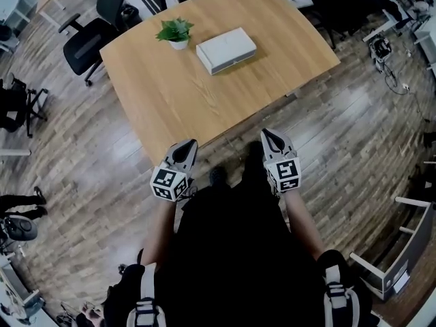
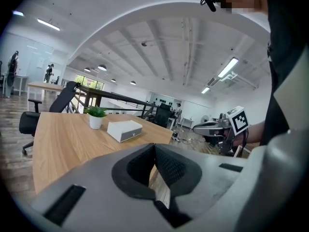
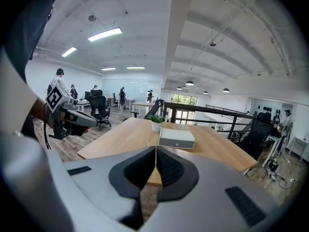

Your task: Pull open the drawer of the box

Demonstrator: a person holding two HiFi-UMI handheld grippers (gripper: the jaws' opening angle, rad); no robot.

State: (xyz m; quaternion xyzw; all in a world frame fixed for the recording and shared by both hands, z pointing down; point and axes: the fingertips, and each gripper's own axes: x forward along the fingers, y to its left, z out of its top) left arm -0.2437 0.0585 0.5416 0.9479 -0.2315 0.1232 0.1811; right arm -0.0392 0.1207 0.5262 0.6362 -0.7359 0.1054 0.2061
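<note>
A flat white box [image 1: 226, 49] with a drawer front lies on the wooden table [image 1: 170, 101], toward its far side; its drawer is closed. The box [image 2: 124, 130] shows in the left gripper view and the box [image 3: 176, 137] in the right gripper view, with a small knob on its front. My left gripper [image 1: 185, 148] hangs at the table's near edge, jaws shut and empty. My right gripper [image 1: 272, 139] is held level with it to the right, also shut on nothing. Both are well short of the box.
A small potted plant [image 1: 176, 33] stands just left of the box. A black office chair [image 1: 92, 29] sits at the table's far left. More chairs and desks ring the room, with a railing [image 3: 212, 112] behind the table.
</note>
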